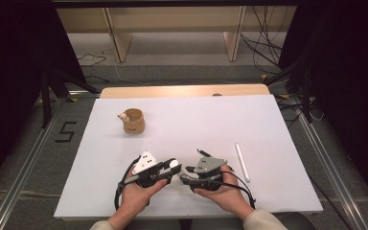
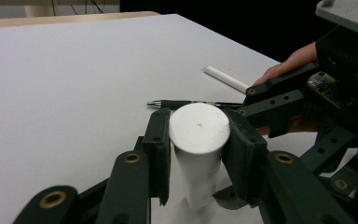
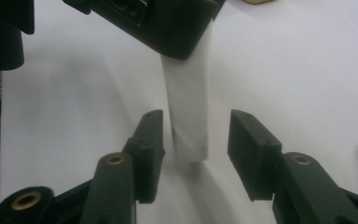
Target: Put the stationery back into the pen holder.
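Note:
A short white cylinder (image 2: 199,154) stands upright between the pads of my left gripper (image 2: 199,122), which is shut on it just below its flat top. In the high view that gripper (image 1: 175,167) is near the table's front edge, held in a hand. My right gripper (image 3: 196,130) faces it from the right. Its jaws are open on either side of the cylinder's (image 3: 189,93) lower end, with a gap at each pad. The left gripper's black body (image 3: 168,28) covers the cylinder's upper part in the right gripper view. From above, the right gripper (image 1: 187,175) almost meets the left one.
A tan cup (image 1: 134,120) stands at the back left of the white table top (image 1: 182,120). A thin white stick (image 1: 242,162) lies to the right of my right hand. A black pen (image 2: 191,103) lies just beyond the grippers.

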The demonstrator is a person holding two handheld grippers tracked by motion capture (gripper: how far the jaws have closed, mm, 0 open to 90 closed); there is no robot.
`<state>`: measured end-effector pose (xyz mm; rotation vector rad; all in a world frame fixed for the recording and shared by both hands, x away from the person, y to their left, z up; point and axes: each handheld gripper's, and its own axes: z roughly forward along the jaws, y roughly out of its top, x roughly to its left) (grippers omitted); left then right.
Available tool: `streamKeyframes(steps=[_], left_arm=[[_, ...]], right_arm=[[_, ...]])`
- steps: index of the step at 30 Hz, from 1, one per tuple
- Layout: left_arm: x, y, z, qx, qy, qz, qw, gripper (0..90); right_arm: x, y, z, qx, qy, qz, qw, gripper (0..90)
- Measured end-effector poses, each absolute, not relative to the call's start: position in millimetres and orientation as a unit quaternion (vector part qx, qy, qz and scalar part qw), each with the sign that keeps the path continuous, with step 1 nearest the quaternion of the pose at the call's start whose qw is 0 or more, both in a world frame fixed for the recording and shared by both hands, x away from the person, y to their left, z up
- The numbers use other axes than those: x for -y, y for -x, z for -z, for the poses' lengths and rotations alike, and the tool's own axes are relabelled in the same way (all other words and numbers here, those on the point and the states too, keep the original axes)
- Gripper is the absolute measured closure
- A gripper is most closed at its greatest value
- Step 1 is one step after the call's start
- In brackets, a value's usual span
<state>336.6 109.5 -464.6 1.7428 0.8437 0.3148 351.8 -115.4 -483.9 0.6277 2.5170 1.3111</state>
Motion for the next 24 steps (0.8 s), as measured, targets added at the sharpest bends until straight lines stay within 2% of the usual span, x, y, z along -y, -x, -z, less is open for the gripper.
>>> streamKeyframes(steps=[13, 24], left_arm=[[-122.9, -341.9, 457.6, -0.36, -0.737, -0.195, 0.538, 64.5], [-143.1, -352.7, 451.4, -0.379, -0.72, -0.236, 0.531, 64.5]], right_arm=[[122.3, -356.1, 484.5, -0.851, -0.242, -0.447, 0.132, 45.8], [125.2, -358.4, 486.2, -0.847, -0.255, -0.447, 0.135, 43.4]])
